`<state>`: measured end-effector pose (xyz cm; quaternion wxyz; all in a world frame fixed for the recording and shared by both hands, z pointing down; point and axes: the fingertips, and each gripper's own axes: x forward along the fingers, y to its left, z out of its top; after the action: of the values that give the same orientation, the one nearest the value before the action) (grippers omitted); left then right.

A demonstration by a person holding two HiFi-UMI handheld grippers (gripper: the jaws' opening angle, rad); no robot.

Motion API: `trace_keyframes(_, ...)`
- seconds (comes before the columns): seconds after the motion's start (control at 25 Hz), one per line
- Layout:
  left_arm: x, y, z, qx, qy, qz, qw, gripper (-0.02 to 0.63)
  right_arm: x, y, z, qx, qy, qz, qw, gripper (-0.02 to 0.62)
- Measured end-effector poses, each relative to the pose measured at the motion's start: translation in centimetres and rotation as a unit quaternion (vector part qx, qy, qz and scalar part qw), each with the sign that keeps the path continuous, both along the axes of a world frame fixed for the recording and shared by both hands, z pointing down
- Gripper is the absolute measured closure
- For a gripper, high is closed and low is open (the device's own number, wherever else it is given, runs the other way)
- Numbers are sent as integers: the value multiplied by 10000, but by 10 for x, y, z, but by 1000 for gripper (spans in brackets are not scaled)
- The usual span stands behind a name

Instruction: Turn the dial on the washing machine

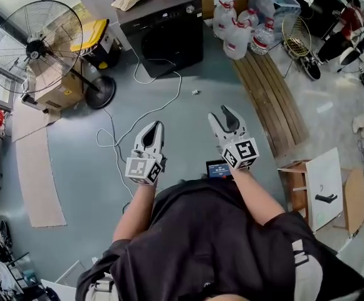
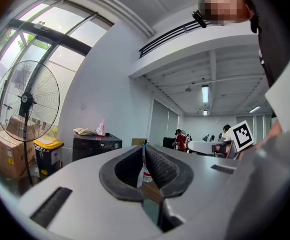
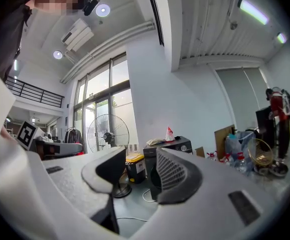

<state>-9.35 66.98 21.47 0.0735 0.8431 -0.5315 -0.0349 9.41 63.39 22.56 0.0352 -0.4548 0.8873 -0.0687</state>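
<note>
Left gripper [image 1: 157,125], right gripper [image 1: 220,111], washing machine [image 1: 169,39] well beyond both jaws

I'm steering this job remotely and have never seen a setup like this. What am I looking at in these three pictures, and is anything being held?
There is no robot here. A person wears a head camera and holds a two-jaw tool in each hand. The top-down picture comes from the head; the other two look along each tool's own jaws. The left tool has its jaws closed and the right tool stands open; neither holds anything. Ahead on the floor stand the black washing machine and, beside it, a fan. Both tools are well short of the machine.
</note>
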Motion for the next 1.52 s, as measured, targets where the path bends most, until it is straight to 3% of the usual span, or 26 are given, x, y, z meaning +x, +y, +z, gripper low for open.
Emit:
trace_keyframes(0.4, 32, -19, 1, -10, -74, 8, 10000, 594, 39, -19, 8, -44, -32, -44, 10000, 419)
trace_keyframes(0.72, 32, -65, 8, -42, -12, 83, 10000, 595, 52, -68, 15, 8, 76, 20, 10000, 419)
trace_keyframes(1.0, 27, -152, 29, -163, 268, 353, 9989, 595, 42, -149, 25, -177, 199, 232, 9994, 419)
trace_keyframes(1.2, 21, -233, 13, 44, 372, 471, 9982, 595, 32, -223, 19, -224, 312, 261, 9989, 417)
trace_keyframes(1.52, -5, -350, 24, -108, 503, 582, 9970, 595, -8, -336, 18, -322, 465, 251, 9981, 416)
